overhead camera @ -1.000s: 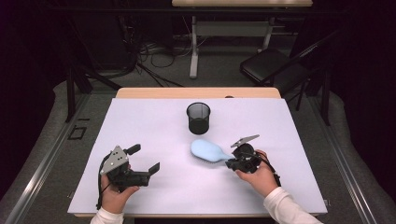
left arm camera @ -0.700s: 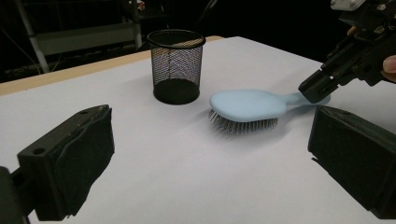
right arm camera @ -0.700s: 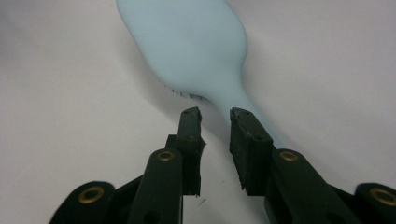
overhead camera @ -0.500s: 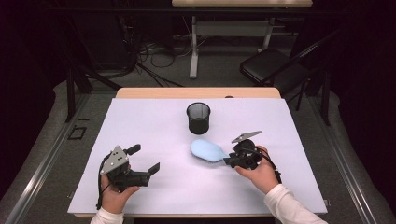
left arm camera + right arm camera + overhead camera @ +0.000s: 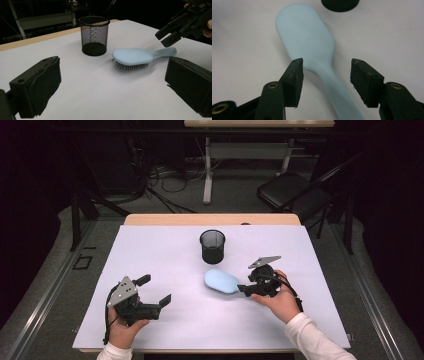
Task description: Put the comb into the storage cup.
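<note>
Right gripper low over the sheet, pointing left, jaws just opened and straddling the pale blue hairbrush handle without pressing it, brush bristles-down mid-table, left gripper resting near-left, jaws spread wide, black mesh cup upright just beyond the brush, contents unclear.

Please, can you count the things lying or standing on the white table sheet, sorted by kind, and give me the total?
Light blue plastic hairbrush, lying bristles down: 1
Black wire-mesh cup, standing upright: 1
Total: 2
</note>
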`<action>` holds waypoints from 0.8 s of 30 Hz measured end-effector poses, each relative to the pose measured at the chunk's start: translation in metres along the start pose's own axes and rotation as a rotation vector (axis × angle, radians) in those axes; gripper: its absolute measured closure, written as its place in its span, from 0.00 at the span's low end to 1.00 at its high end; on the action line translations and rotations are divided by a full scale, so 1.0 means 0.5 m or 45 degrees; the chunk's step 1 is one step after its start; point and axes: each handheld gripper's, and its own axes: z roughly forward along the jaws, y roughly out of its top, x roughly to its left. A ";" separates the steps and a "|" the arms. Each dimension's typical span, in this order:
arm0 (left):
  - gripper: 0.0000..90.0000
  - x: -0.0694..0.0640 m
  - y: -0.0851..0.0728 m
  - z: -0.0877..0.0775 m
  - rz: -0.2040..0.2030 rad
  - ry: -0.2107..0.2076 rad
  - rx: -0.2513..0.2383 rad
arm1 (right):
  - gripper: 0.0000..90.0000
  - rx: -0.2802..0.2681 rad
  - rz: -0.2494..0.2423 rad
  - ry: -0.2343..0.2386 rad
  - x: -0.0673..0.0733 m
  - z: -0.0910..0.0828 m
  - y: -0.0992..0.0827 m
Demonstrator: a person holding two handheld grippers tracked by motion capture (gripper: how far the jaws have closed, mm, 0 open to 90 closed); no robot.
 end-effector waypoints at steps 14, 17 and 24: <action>0.01 -0.001 0.000 0.000 -0.001 0.000 0.000 | 0.31 -0.031 0.002 -0.005 -0.010 -0.004 0.017; 0.01 0.000 0.000 0.000 -0.005 -0.001 -0.004 | 0.27 -0.031 0.011 -0.001 -0.013 -0.006 0.020; 0.01 -0.001 0.000 0.001 -0.010 -0.001 0.005 | 0.18 0.003 0.026 0.031 -0.016 -0.006 0.025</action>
